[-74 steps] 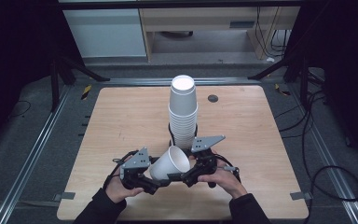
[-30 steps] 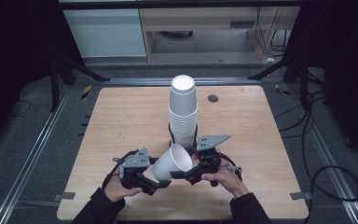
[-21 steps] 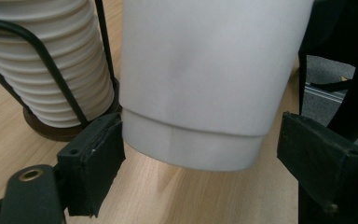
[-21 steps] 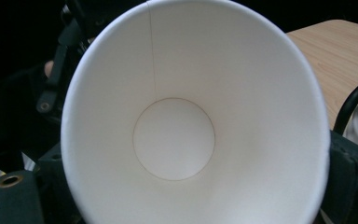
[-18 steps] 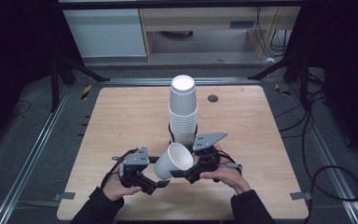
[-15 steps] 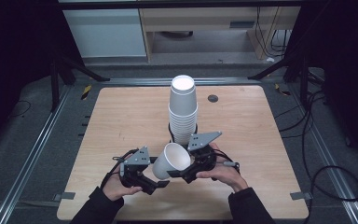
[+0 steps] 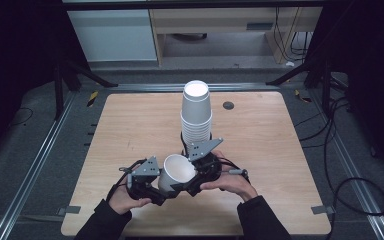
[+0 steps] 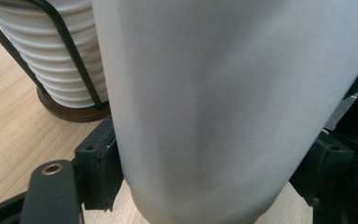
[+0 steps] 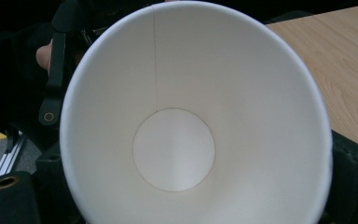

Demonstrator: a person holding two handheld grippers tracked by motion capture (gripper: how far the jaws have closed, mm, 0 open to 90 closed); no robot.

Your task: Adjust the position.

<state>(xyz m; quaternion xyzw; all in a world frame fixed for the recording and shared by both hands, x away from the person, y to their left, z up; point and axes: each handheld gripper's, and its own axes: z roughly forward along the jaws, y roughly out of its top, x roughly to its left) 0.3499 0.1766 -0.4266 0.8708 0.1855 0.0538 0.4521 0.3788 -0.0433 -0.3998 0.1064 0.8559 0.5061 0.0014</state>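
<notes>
A white paper cup (image 7: 177, 172) hangs tilted above the front middle of the wooden table (image 7: 130, 130), its mouth turned up and to the right. My left gripper (image 7: 162, 192) is shut on its lower wall. In the left gripper view the cup wall (image 8: 223, 102) stands between the pads (image 8: 98, 168) of my left gripper (image 8: 212, 177). My right gripper (image 7: 189, 181) closes on the rim end. The right gripper view looks straight into the cup (image 9: 175, 149), with a jaw of my right gripper (image 9: 182, 186) pressed against each side of the rim.
A tall stack of upside-down white cups (image 7: 196, 112) stands just behind the grippers in a black wire holder (image 8: 70, 56) on a round dark base (image 8: 70, 112). A small dark disc (image 7: 228, 105) lies at the back right. Metal rails and cables run along the table's sides.
The right gripper has shifted left and closer to the cup. The cup has swung so its mouth faces more upward. The left hand has stayed nearly in place.
</notes>
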